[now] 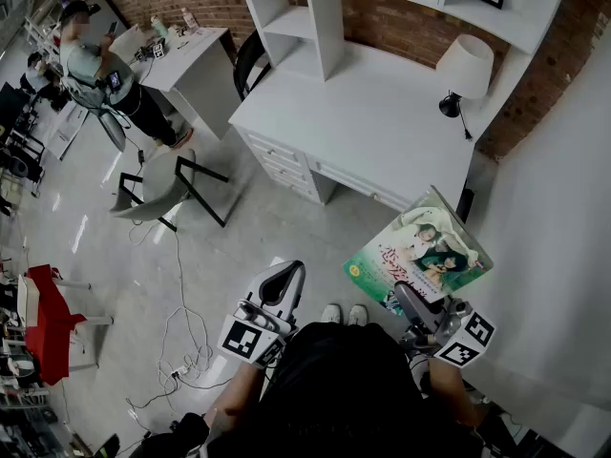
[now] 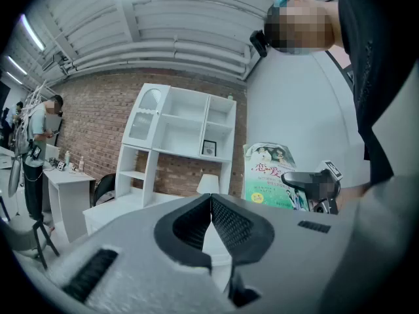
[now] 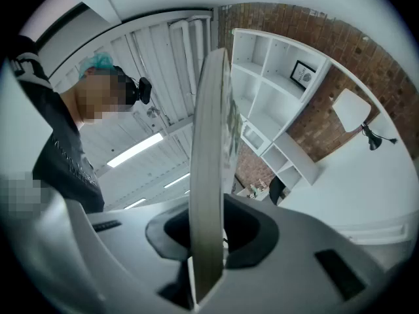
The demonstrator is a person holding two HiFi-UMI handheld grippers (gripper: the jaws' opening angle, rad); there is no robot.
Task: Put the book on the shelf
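The white shelf (image 1: 325, 27) stands over a desk (image 1: 372, 122). The book (image 1: 420, 251) is in the air before the desk, its cover turned toward the left gripper (image 1: 286, 280). Its long axis runs straight out from the right gripper (image 1: 412, 301), which clamps its lower edge. The left gripper's jaws are pressed together, empty.

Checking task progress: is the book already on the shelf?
No, the right gripper holds the book in the air, apart from the white shelf unit.

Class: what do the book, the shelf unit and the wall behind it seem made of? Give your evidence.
Book: paper, glossy printed cover, pale page edge.
Shelf unit: probably painted wood or board, smooth matt white.
Wall: bare red brick, visible mortar lines.
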